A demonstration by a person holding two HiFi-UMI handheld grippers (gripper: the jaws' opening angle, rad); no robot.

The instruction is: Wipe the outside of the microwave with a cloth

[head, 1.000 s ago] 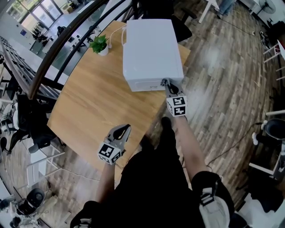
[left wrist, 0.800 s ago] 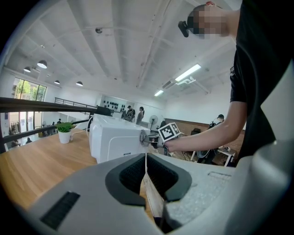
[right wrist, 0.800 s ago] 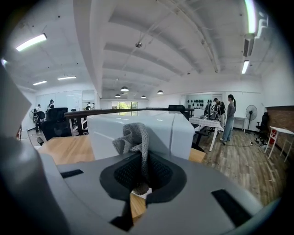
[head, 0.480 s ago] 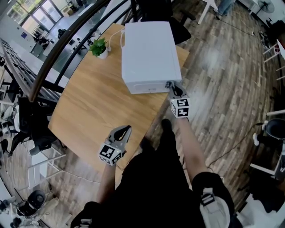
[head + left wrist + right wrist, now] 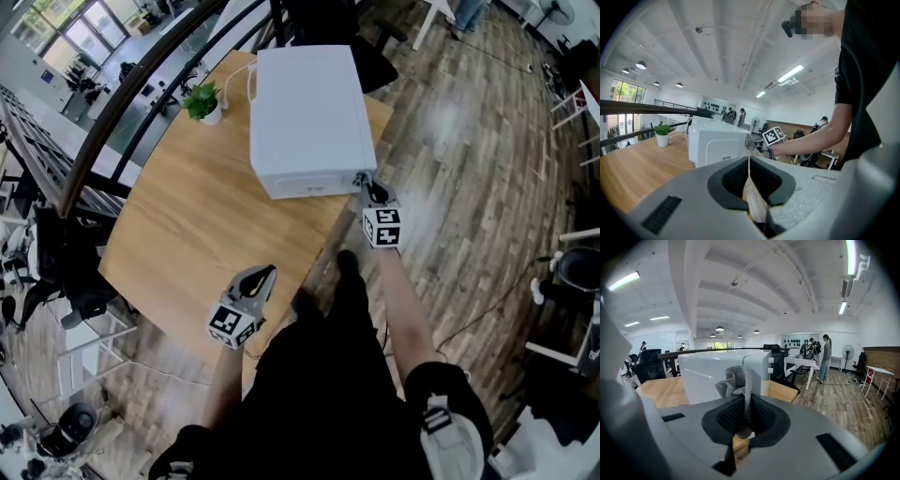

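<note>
Shifted a little to the right since a second ago: right gripper (image 5: 364, 184), now at the near right corner of the microwave (image 5: 305, 103) rather than partway along its near face; left gripper (image 5: 261, 276) unmoved, low over the near edge of the table (image 5: 187, 225). Right jaws clamped on a grey cloth (image 5: 737, 380), bunched and standing up between them, held at the white casing; actual contact not resolvable. Left jaws pressed together with nothing between, pointed at the microwave from the near left. Microwave on the far right part of the table, directly beyond the right gripper and slightly to its left. Long axis apparently near to far, with the right side wall stretching away from the cloth and the near face running off to the left. Right gripper by far the nearer of the two; left well apart from the casing. Judged next: either a stroke round the corner and away along the right side, or a pass back leftward across the near face. Counted: one microwave, one cloth, two grippers, one table, one potted plant (image 5: 206, 97) just beside the microwave's far left corner.
</note>
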